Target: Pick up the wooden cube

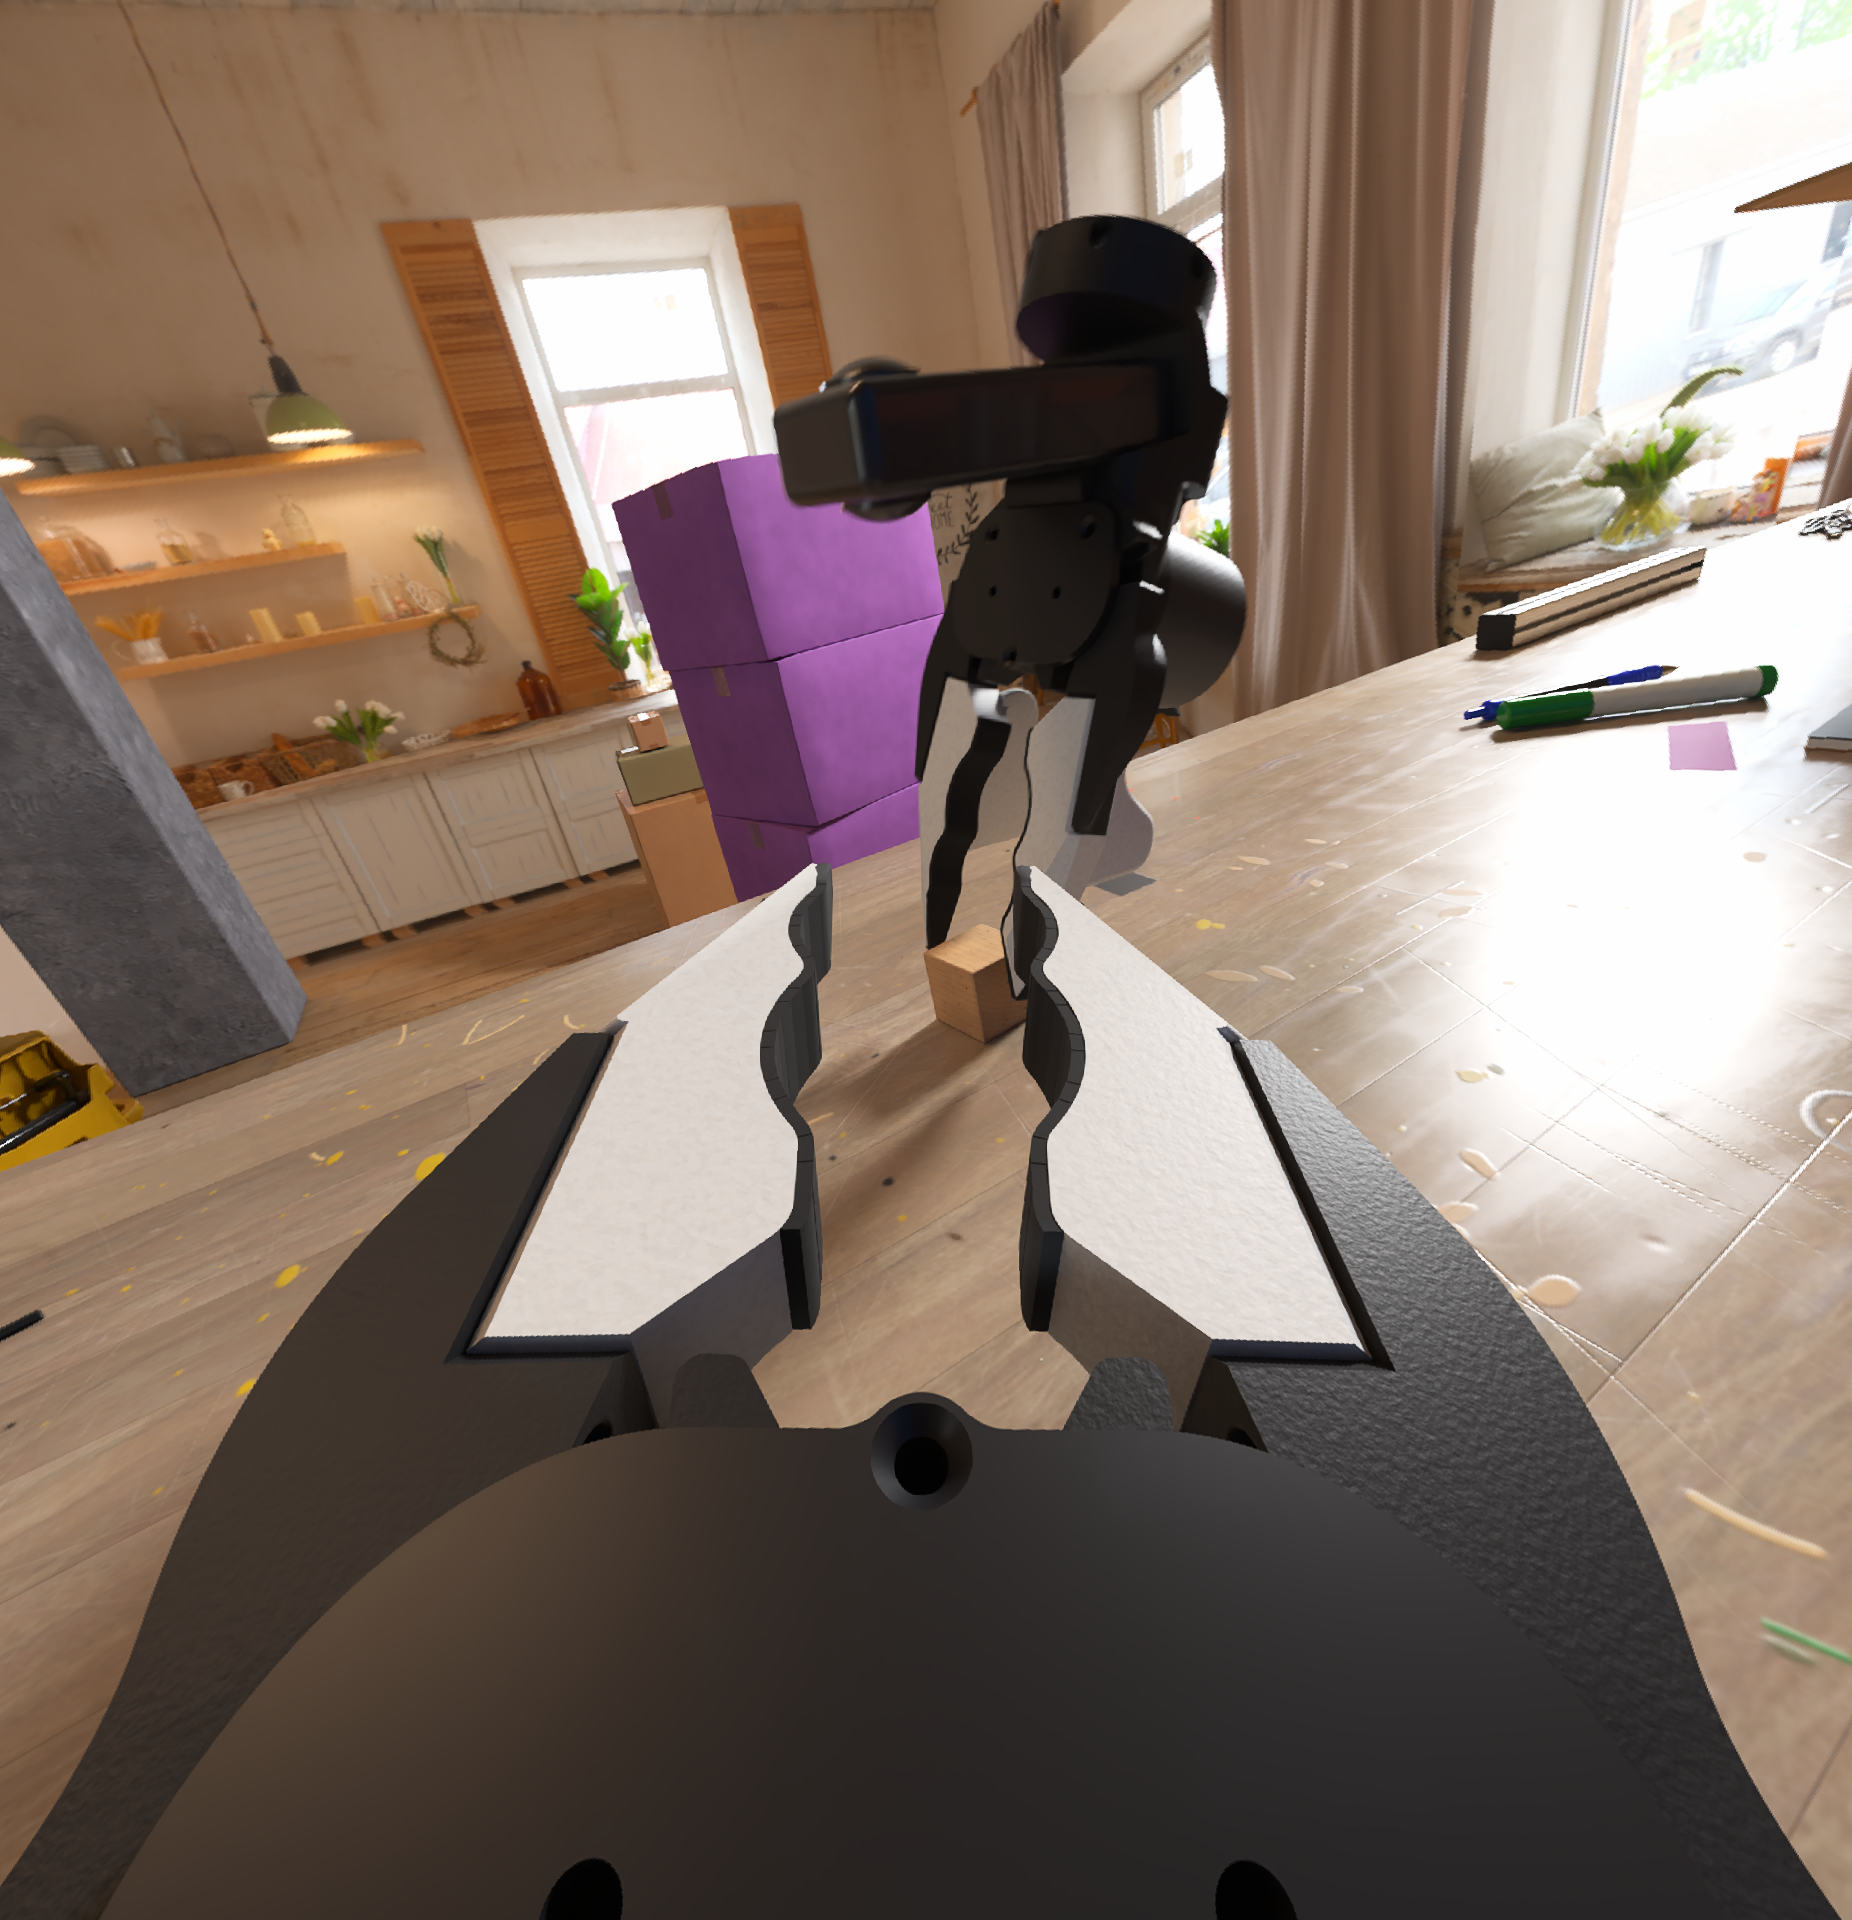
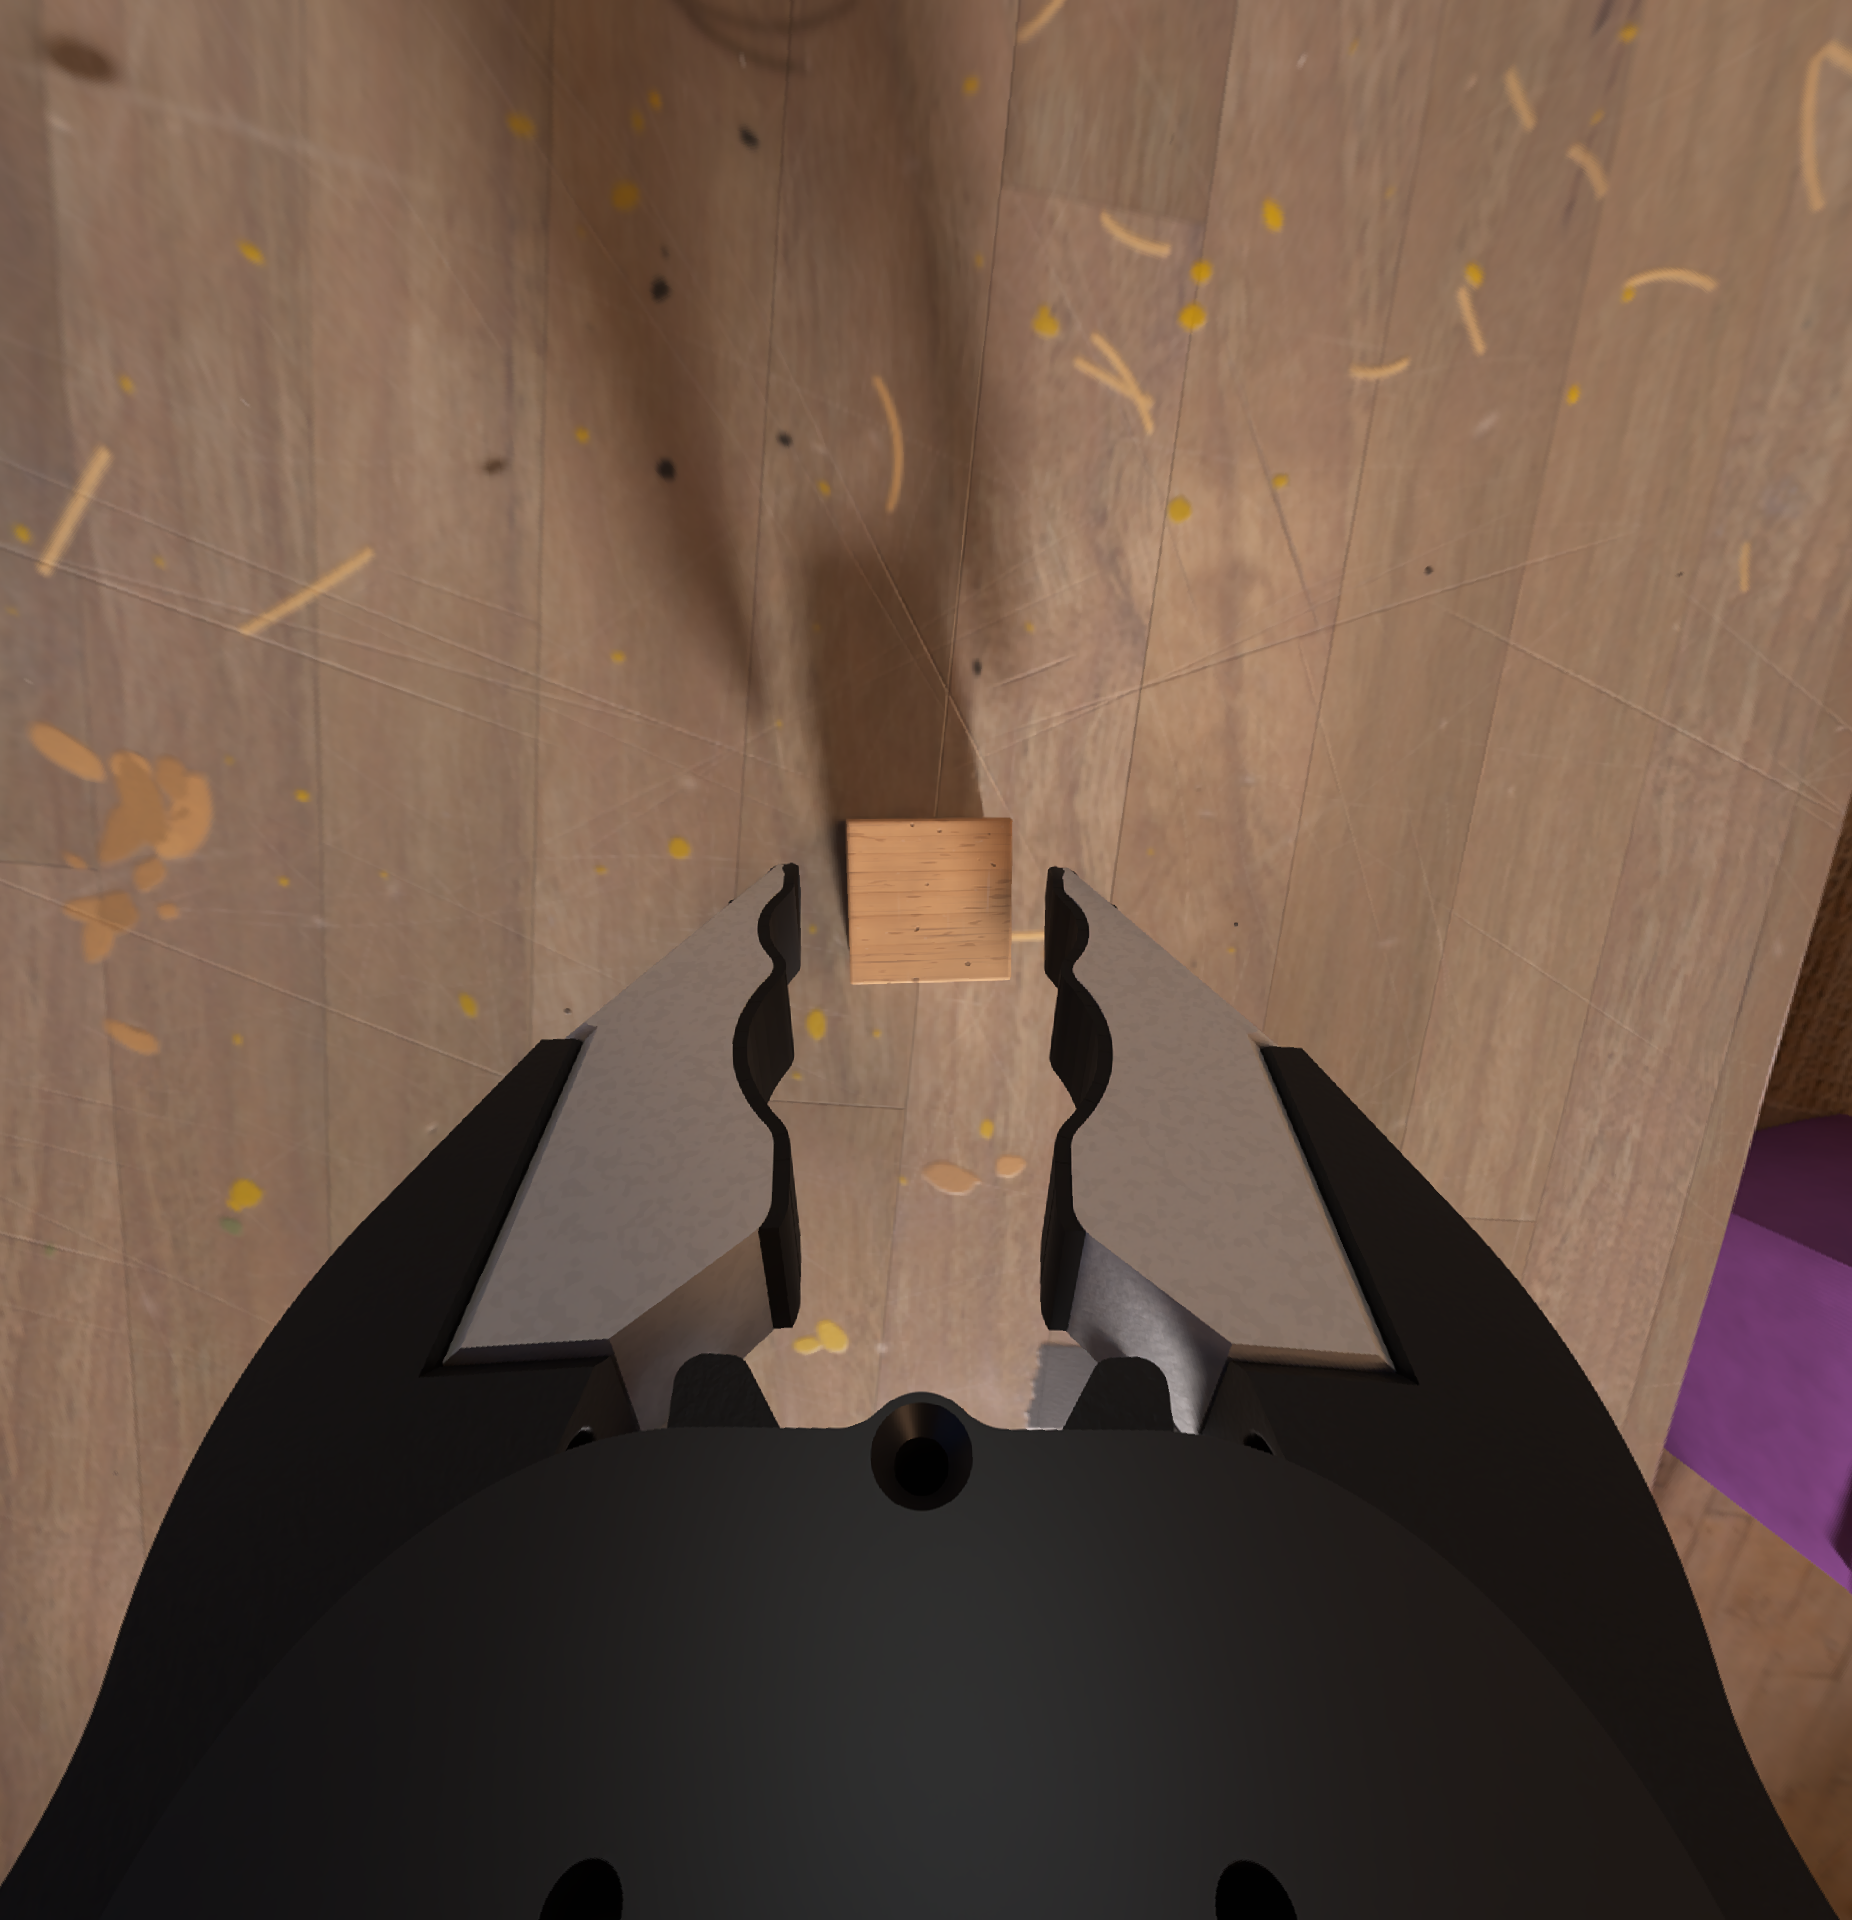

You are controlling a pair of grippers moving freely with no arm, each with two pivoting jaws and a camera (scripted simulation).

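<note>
Right wrist view looked straight down: our right gripper (image 2: pixel 922 883) had its jaws spread wide over the small light wooden cube (image 2: pixel 929 900), which sat at frame centre on the scratched plank table (image 2: pixel 382 520). Our left gripper (image 1: pixel 922 894) pointed at it, jaws likewise apart, holding nothing.

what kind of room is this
Likely a home kitchen or craft room: a paint-flecked wooden table, wall shelves of jars above white cabinets, and curtained windows.
</note>
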